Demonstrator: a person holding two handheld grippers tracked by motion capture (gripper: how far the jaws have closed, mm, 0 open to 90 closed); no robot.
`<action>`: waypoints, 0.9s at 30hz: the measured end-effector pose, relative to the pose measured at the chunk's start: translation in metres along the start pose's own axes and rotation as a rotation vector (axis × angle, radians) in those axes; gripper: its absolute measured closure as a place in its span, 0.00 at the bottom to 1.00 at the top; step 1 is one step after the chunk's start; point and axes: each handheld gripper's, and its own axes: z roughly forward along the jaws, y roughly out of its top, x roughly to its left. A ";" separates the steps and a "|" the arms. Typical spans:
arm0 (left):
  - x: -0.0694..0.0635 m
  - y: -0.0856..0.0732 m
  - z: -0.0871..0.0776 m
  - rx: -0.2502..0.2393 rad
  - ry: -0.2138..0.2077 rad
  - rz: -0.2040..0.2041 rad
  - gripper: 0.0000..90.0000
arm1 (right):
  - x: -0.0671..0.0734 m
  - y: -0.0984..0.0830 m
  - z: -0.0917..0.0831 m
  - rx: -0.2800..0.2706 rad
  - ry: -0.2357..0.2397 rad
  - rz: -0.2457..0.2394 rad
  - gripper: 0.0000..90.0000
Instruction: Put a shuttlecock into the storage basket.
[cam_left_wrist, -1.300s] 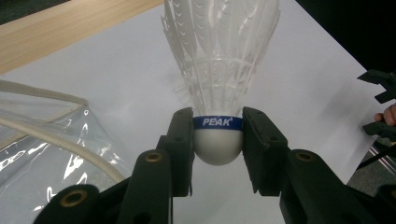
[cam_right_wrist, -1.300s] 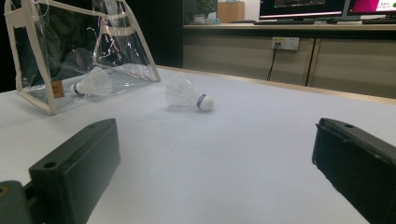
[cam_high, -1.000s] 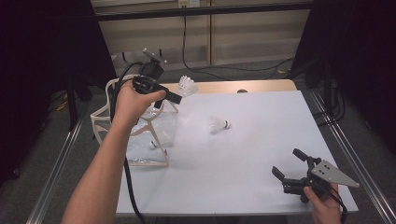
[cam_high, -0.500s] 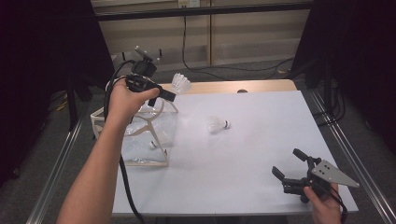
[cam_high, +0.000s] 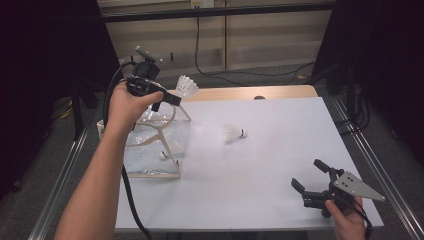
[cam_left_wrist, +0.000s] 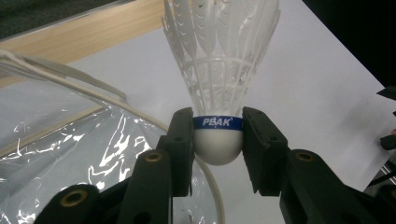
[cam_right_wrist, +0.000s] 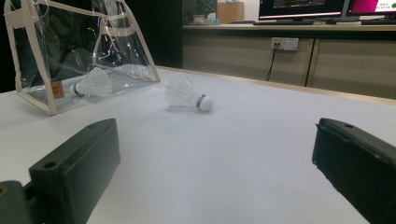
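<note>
three shuttlecocks: one pinched by its cork in my left gripper (cam_left_wrist: 217, 140), held shuttlecock (cam_left_wrist: 219, 79) over the clear bag (cam_high: 150, 145)
right gripper (cam_high: 311, 181): jaws wide, empty
risk: i release off-centre, it bounces off the rim

Three shuttlecocks (cam_high: 186, 87) (cam_high: 233, 133) (cam_high: 164, 155), one clear bag (cam_high: 150, 150)

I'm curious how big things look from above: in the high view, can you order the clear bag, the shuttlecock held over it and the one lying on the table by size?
1. clear bag, by far.
2. held shuttlecock and loose shuttlecock: they look about alike, so no ranking.
</note>
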 end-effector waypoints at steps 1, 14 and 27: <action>0.000 0.000 0.000 -0.002 0.002 -0.002 0.73 | 0.000 0.000 0.000 0.000 0.000 0.000 0.01; 0.007 -0.002 -0.008 -0.013 0.021 -0.021 0.73 | 0.000 0.000 0.000 0.000 -0.002 -0.001 0.01; 0.014 -0.004 -0.014 -0.023 0.039 -0.041 0.73 | 0.000 0.000 0.000 0.001 0.000 -0.001 0.01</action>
